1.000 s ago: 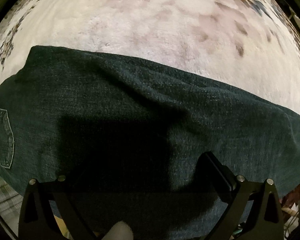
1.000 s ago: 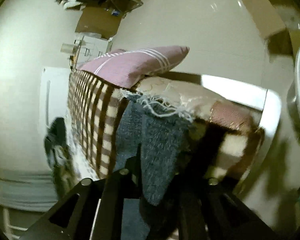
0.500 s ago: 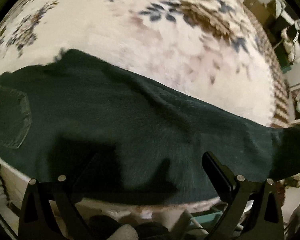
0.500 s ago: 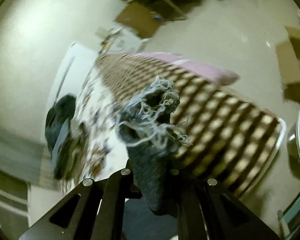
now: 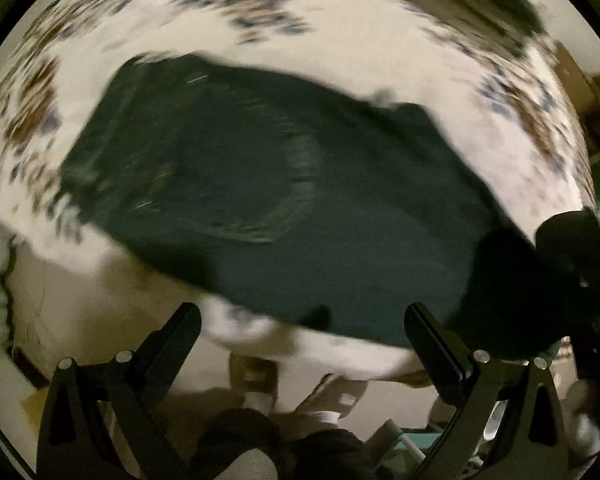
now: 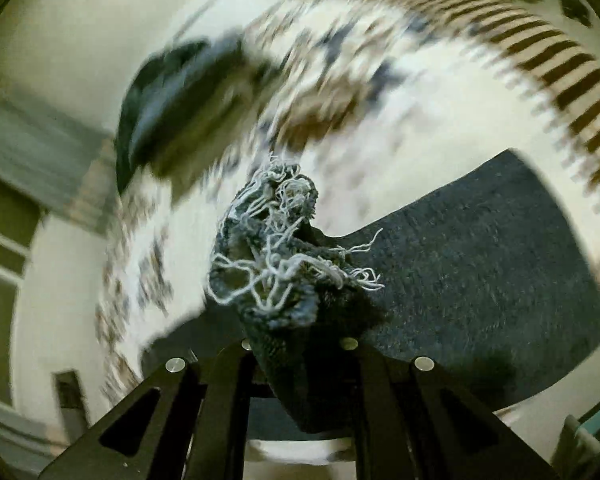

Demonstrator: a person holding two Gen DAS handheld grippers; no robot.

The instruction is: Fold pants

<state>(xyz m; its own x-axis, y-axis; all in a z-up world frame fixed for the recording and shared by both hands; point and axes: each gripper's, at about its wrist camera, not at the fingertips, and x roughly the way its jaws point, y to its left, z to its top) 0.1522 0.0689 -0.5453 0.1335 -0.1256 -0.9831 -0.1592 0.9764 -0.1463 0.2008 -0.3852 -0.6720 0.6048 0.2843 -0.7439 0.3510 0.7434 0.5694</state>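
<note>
Dark denim pants [image 5: 284,200] lie spread on a white patterned blanket [image 5: 340,40], blurred by motion, with a back pocket near their middle. My left gripper [image 5: 304,320] is open and empty, above the pants' near edge. My right gripper [image 6: 296,344] is shut on the frayed leg hem [image 6: 276,264] and holds it up. The rest of the pants [image 6: 480,272] lies flat on the blanket to the right in the right wrist view.
A dark pile of clothes [image 6: 168,92] sits at the blanket's far left edge in the right wrist view. The blanket has a brown checked border [image 6: 560,68]. Floor and feet in sandals [image 5: 300,392] show below the bed edge. A dark object [image 5: 572,264] is at the right.
My left gripper has pulled back and up from the pants, so more of them and the bed edge show. My right gripper has swung the frayed hem over the blanket above the pants.
</note>
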